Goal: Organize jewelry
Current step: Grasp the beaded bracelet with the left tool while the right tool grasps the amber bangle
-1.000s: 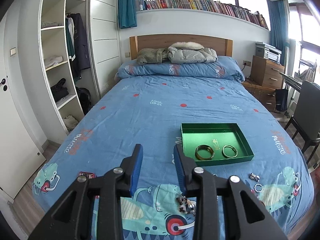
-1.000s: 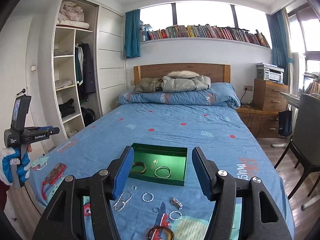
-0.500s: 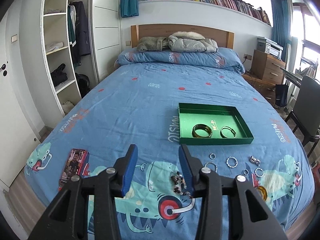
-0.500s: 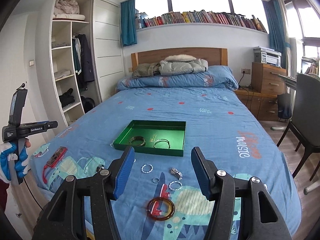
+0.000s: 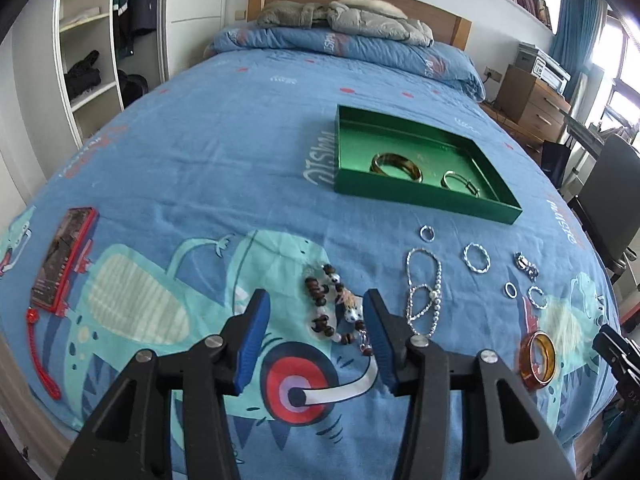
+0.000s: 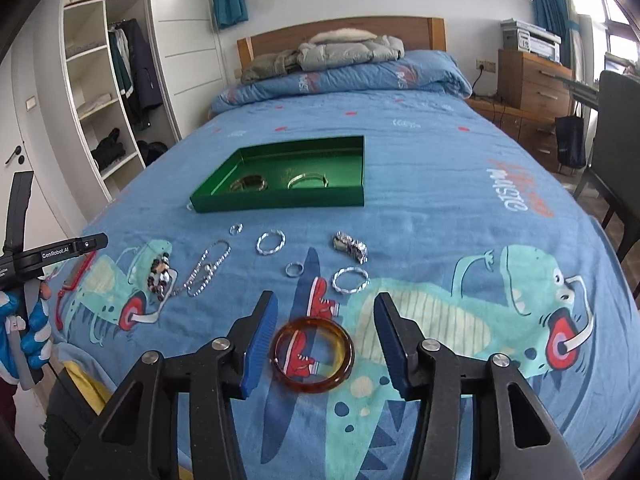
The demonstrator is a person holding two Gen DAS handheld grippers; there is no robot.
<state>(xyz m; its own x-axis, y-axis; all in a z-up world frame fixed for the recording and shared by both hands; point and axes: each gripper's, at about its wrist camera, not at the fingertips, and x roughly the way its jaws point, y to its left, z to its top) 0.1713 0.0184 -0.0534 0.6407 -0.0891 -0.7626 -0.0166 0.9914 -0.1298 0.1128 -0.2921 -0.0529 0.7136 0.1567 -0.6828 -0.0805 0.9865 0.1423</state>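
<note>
Left hand-held gripper [image 5: 316,312]: jaws spread, grasping nothing, poised over the beaded bracelet [image 5: 334,306] on the bed [image 5: 224,152]; right hand-held gripper [image 6: 326,316]: jaws spread, empty, flanking the amber bangle [image 6: 313,355]; green tray [image 6: 280,200] beyond holds two bangles; silver rings and a chain [image 6: 208,268] lie between tray and grippers.

Two matching hand-held tools. The left tongs [image 5: 316,320] have angular black plastic arms with triangular cut-outs, round silver screws at the joints, and flat fingers faced with ribbed blue pads [image 5: 253,334]. The right tongs [image 6: 326,328] look the same: black frame, silver screws, ribbed blue pads [image 6: 260,340]. White lettering reading "GenRobot.AI" runs along the left tool's black body. The left hand [image 6: 28,328] wears a blue and white glove.
</note>
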